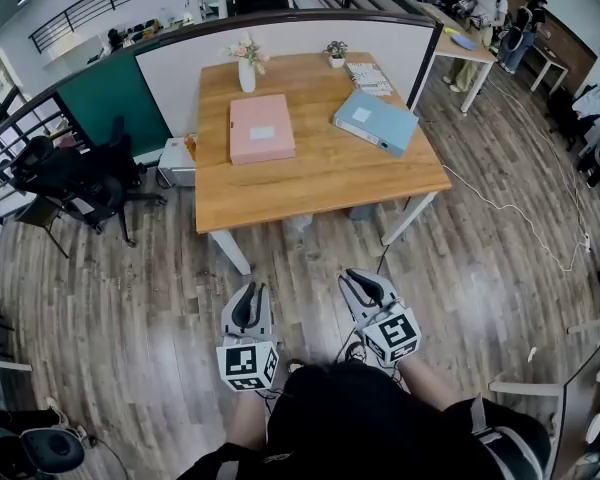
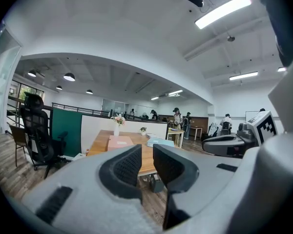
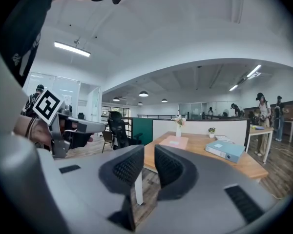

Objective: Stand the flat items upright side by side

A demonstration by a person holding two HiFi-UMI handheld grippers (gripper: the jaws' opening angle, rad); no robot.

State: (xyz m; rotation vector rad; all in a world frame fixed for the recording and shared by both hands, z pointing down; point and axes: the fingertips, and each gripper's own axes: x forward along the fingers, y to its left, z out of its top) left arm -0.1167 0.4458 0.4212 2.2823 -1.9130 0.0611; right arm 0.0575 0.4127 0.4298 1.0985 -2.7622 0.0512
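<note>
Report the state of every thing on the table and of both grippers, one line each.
pink binder: lying flat on the table, closed.
blue binder: lying flat, closed, apart from the pink one.
flower vase: upright.
small potted plant: upright.
left gripper: jaws slightly apart, empty.
right gripper: jaws slightly apart, empty.

Brown wooden table [image 1: 320, 183], pink folder [image 1: 261, 128], light-blue folder [image 1: 376, 121], green partition [image 1: 110, 98]

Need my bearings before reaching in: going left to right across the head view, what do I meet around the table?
black office chair → white box on the floor → pink file → blue file
</note>
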